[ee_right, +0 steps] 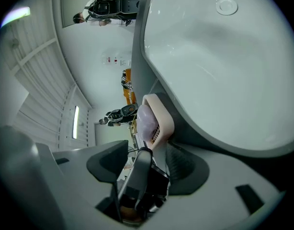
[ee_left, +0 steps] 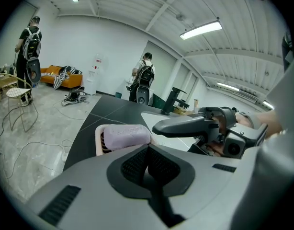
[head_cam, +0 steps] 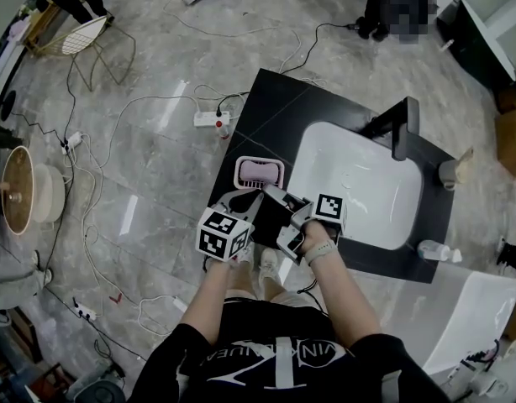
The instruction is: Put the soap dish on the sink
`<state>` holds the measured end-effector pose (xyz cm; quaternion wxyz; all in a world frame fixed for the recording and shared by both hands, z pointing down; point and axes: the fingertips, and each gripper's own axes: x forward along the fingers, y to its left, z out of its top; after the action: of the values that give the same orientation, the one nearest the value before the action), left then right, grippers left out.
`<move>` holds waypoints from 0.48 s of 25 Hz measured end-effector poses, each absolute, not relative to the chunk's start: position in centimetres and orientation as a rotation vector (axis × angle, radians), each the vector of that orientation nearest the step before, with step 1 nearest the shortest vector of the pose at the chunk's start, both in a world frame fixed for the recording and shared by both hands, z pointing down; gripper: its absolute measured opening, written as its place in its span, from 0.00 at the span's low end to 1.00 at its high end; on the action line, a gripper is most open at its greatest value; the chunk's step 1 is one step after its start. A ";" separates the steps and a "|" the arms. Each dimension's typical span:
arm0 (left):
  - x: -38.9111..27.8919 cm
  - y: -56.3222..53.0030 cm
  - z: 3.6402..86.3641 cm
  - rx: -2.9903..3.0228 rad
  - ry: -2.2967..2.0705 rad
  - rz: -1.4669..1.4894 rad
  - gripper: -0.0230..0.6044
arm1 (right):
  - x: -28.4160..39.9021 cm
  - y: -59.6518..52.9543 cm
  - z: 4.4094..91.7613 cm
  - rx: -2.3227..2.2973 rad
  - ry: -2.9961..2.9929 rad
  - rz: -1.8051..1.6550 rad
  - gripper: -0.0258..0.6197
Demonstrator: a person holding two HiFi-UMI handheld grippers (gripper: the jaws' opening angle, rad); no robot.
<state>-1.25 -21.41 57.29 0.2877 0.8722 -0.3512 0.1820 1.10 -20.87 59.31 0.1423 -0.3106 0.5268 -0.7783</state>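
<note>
Pink soap dish (head_cam: 258, 173): sits on black counter (head_cam: 266, 99) just ahead of empty right gripper (head_cam: 280, 217), jaws spread wide, long side across them; left gripper (head_cam: 241, 200) alongside, jaws together.

Bright ceiling tubes (ee_left: 201, 29), fisheye-warped dark corners.

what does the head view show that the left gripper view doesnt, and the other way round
Only the head view: the whole white basin seen from above, a power strip with cables on the floor, a clear bottle lying at the counter's right edge, and the person's torso.

Only the left gripper view: ceiling strip lights and an orange sofa by the far wall.

Both: the soap dish with its purple soap on the black counter beside the basin, the black faucet, and the wire chair.
</note>
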 end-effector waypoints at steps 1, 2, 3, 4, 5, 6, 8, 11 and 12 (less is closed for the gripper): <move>-1.3 -21.4 57.2 2.325 -0.939 0.472 0.06 | 1.1 -20.7 59.2 -0.899 1.513 -2.250 0.41; -1.4 -21.4 57.1 2.318 -0.940 0.455 0.06 | 1.2 -20.6 59.1 -0.900 1.508 -2.253 0.41; -1.4 -21.4 57.0 2.310 -0.942 0.437 0.06 | 1.3 -20.4 59.0 -0.899 1.504 -2.254 0.41; -1.5 -21.4 56.9 2.303 -0.944 0.422 0.06 | 1.4 -20.3 59.0 -0.898 1.501 -2.254 0.41; -1.6 -21.4 56.9 2.297 -0.947 0.411 0.06 | 1.5 -20.2 58.9 -0.896 1.498 -2.254 0.41; -1.7 -21.3 56.9 2.293 -0.951 0.405 0.06 | 1.6 -20.1 58.9 -0.896 1.497 -2.255 0.41; -2.0 -21.2 56.8 2.287 -0.961 0.400 0.06 | 1.7 -19.8 58.7 -0.902 1.511 -2.256 0.41; -2.6 -21.1 56.7 2.279 -0.982 0.387 0.06 | 1.8 -19.8 58.4 -0.905 1.595 -2.235 0.40; -2.8 -21.0 56.6 2.278 -0.991 0.383 0.06 | 1.9 -19.8 58.4 -0.905 1.643 -2.218 0.40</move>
<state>-2.82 -21.02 56.56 0.3091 0.8619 -0.3748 0.1449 1.87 -19.80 58.38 0.1180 -0.3093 0.5616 -0.7583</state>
